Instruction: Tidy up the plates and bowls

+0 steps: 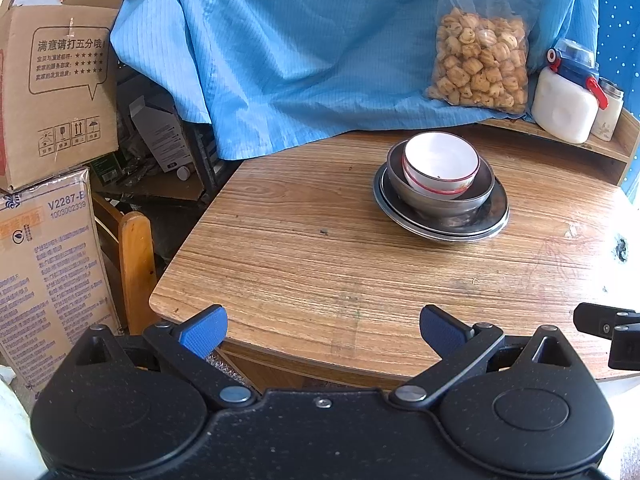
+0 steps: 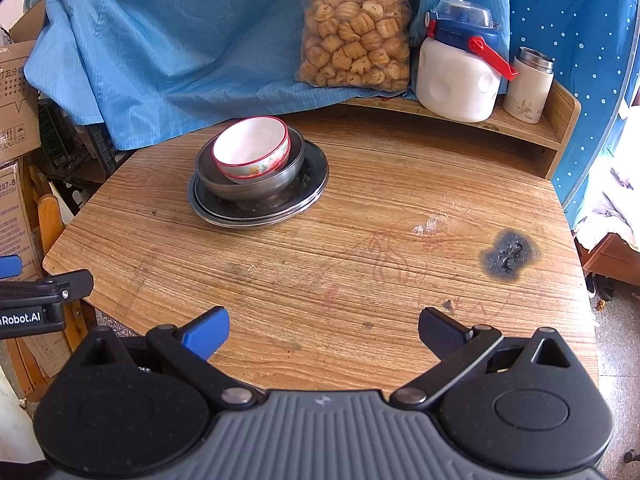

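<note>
Both the left gripper (image 1: pixel 323 330) and right gripper (image 2: pixel 324 332) hover wide apart, empty, since white bowl (image 2: pixel 251 147), steel bowl (image 2: pixel 224 184) and plates (image 2: pixel 312 184) already nest by size on the table (image 2: pixel 360 240).

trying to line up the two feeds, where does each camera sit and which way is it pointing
Left wrist: on the left gripper at the table's near-left corner, facing the dish stack ahead to the right; jaws open, right gripper's edge at far right.
Right wrist: on the right gripper at the near edge, stack ahead to the left; jaws open, left gripper at far left.
Shared: stack, snack bag, white jug, blue cloth.
</note>
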Action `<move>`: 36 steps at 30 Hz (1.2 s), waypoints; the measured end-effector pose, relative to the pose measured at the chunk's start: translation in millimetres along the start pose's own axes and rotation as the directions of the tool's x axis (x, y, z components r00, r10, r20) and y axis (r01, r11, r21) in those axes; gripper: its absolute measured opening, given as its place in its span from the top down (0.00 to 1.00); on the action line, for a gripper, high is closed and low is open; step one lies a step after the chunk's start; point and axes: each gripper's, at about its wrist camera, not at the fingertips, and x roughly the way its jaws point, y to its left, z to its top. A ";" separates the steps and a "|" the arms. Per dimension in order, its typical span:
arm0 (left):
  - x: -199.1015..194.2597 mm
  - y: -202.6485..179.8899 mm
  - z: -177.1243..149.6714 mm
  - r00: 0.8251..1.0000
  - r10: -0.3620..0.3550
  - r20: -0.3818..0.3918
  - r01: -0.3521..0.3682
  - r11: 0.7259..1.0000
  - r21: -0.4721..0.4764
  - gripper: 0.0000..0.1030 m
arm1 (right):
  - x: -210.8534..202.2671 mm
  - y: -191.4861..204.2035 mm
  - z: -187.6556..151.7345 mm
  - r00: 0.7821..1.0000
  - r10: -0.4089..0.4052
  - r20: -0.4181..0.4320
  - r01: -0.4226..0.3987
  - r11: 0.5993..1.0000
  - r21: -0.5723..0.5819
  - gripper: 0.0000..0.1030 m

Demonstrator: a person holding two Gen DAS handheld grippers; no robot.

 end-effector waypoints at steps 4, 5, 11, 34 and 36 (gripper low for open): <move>-0.2 0.0 -0.2 1.000 0.000 0.001 0.000 1.000 0.000 0.01 | -0.1 0.1 0.0 1.000 -0.001 0.000 0.001 1.000 0.001 0.00; 0.0 0.0 -0.2 1.000 0.000 0.000 0.000 1.000 0.000 0.01 | -0.2 0.1 0.0 1.000 -0.001 0.000 0.001 1.000 0.001 0.00; -0.2 -0.5 -0.3 1.000 0.000 0.001 0.000 1.000 0.000 0.01 | -0.4 0.0 -0.1 1.000 -0.001 0.000 0.001 1.000 0.001 0.00; -2.3 0.5 -1.2 1.000 0.018 0.001 -0.018 1.000 -0.002 0.01 | -0.8 0.0 -1.0 1.000 -0.002 0.000 0.002 1.000 0.001 0.00; -3.0 1.7 -1.3 1.000 0.016 0.004 -0.016 1.000 -0.005 0.01 | -0.8 0.0 -0.8 1.000 -0.002 0.000 0.002 1.000 0.001 0.00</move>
